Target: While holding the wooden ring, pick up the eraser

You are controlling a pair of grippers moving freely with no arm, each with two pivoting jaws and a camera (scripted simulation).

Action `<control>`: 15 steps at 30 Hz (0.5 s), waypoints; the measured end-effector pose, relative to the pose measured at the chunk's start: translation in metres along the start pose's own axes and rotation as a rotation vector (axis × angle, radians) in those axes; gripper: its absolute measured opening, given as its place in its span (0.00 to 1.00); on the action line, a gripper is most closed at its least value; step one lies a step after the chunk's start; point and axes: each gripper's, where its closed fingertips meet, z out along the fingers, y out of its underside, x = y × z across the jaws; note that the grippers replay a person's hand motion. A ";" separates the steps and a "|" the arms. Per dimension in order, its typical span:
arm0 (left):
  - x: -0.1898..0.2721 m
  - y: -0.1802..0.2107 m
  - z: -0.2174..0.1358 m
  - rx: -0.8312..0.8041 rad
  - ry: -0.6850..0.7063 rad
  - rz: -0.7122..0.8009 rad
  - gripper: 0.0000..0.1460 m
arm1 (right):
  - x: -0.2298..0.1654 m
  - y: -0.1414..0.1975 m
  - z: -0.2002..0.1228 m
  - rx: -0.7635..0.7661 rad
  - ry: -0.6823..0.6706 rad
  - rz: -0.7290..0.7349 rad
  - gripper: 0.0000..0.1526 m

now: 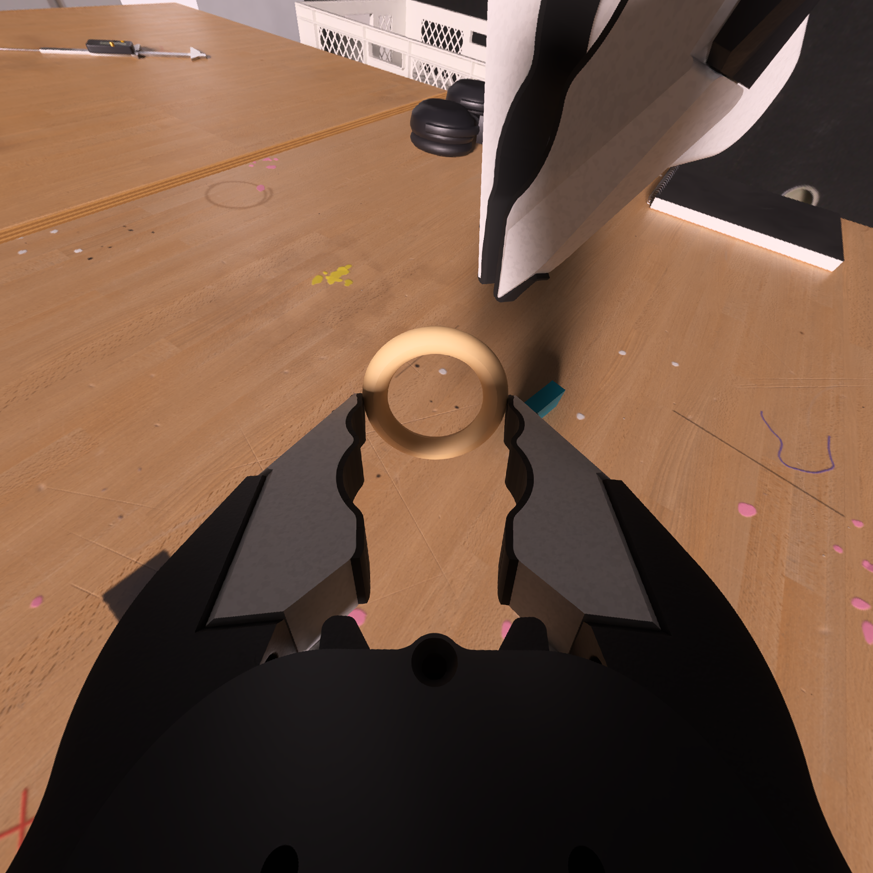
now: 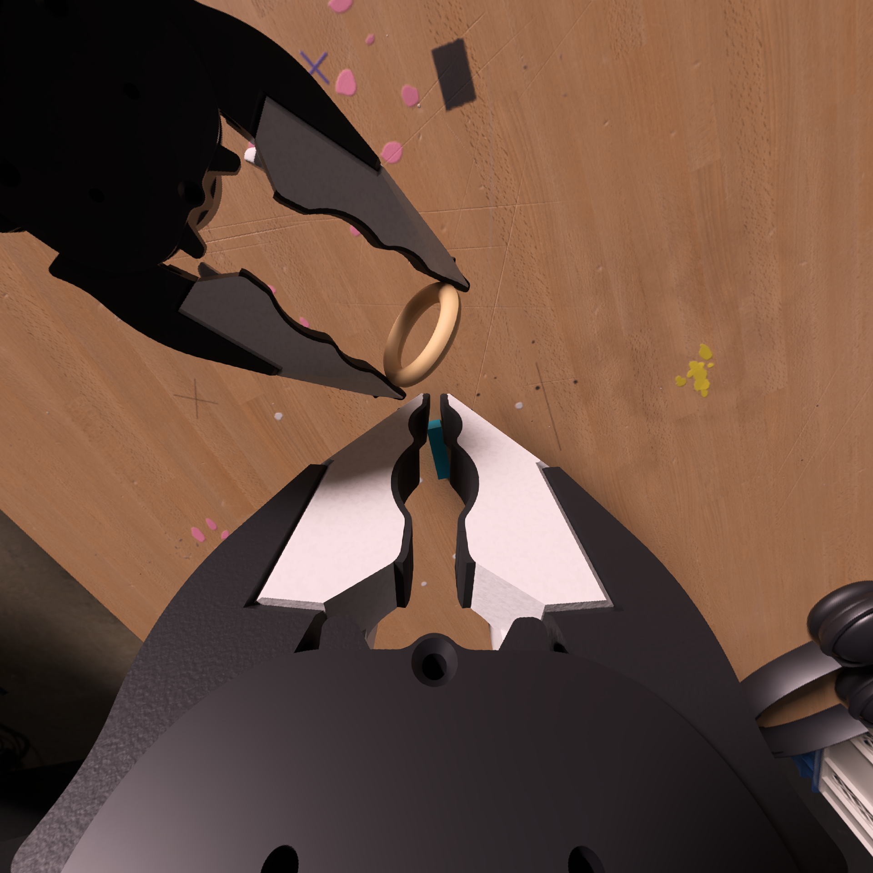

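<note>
My left gripper [image 1: 434,401] is shut on the wooden ring [image 1: 434,340], pinching it by its sides at the fingertips above the wooden table [image 1: 189,354]. The teal eraser [image 1: 545,397] lies on the table just past my left gripper's right finger, partly hidden by it. My right gripper [image 1: 515,288], with white fingers, hangs above it pointing down. In the right wrist view my right gripper [image 2: 435,399] has its jaws nearly closed with only a narrow slit. The eraser [image 2: 437,449] shows through the slit on the table below, not gripped. The left gripper [image 2: 432,340] and ring [image 2: 451,314] sit right beside its tips.
Black rounded stacked objects [image 1: 444,127] and a white lattice crate [image 1: 401,42] stand at the far edge. A black block with a white edge [image 1: 756,226] lies at the right. A black-handled tool [image 1: 113,47] lies far left. A dark patch [image 2: 453,75] marks the tabletop.
</note>
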 end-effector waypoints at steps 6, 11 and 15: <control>0.001 0.000 0.000 0.000 -0.001 0.016 0.41 | -0.001 0.002 0.001 0.016 0.001 -0.014 0.02; 0.001 0.000 0.000 0.001 -0.001 0.016 0.41 | -0.001 0.002 0.001 0.034 0.006 -0.026 0.03; 0.000 0.000 0.000 0.004 -0.001 0.015 0.41 | -0.001 0.002 0.002 0.031 0.031 -0.044 0.03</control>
